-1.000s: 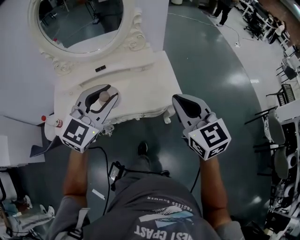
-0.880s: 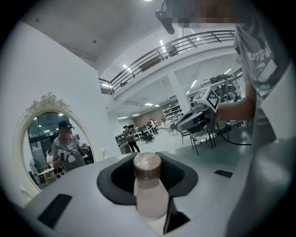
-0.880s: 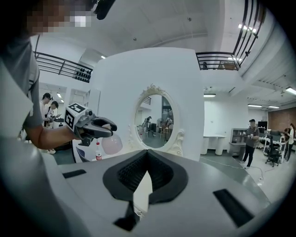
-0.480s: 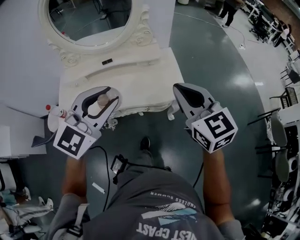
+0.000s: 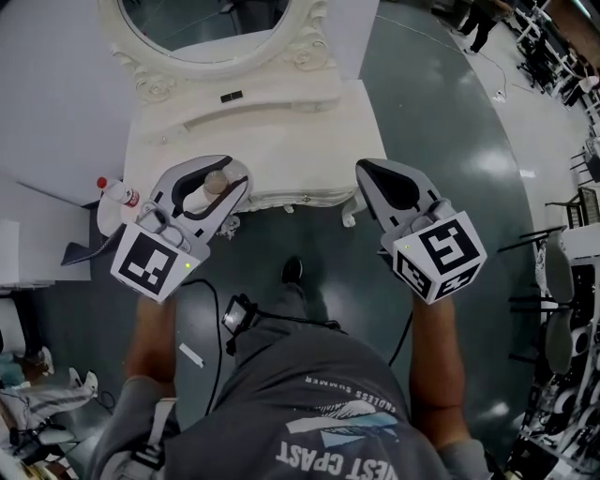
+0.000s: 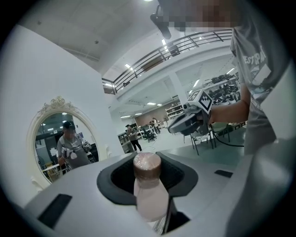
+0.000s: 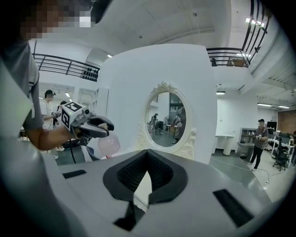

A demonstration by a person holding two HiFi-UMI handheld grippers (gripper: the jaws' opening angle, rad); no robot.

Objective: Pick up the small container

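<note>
Holding container (image 5: 215, 184) clamped in left gripper (image 5: 223, 172): jaws pressed on pale pink body, brown cap poking up. Sits at 10 o'clock from person, over front edge of table (image 5: 281, 141), seemingly lifted clear. Right gripper (image 5: 364, 169) at 2 o'clock, jaws together, empty, well apart from container. Pickup looks all but done. To finish well: steady squeeze below cap, container kept upright, no swing toward mirror (image 5: 202, 28) at 12 o'clock.
</note>
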